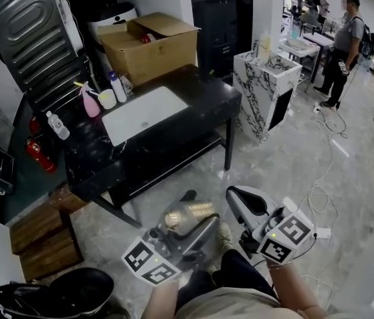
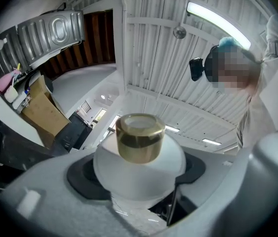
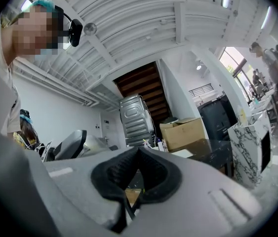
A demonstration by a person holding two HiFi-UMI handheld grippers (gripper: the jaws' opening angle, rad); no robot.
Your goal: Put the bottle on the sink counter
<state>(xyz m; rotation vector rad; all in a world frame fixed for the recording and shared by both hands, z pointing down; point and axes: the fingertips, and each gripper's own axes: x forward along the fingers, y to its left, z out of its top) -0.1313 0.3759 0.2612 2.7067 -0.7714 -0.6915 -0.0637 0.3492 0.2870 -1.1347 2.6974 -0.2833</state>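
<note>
A white bottle [image 2: 139,164] with a gold cap [image 2: 139,138] sits upright between the jaws of my left gripper [image 2: 139,181], which is shut on its rounded body. In the head view the bottle [image 1: 188,214] and left gripper [image 1: 192,224] hang low over the floor, in front of the black sink counter [image 1: 200,102] with its white basin [image 1: 143,113]. My right gripper [image 1: 238,197] is just to the right of the bottle. Its dark pads meet with nothing between them [image 3: 135,181].
On the counter's left stand a pink spray bottle [image 1: 90,102], a cup [image 1: 107,99], a white bottle [image 1: 118,87] and a clear water bottle [image 1: 57,125]; a cardboard box [image 1: 150,45] is at the back. A marble-patterned cabinet [image 1: 266,85] stands right of it. A person [image 1: 343,45] stands far right.
</note>
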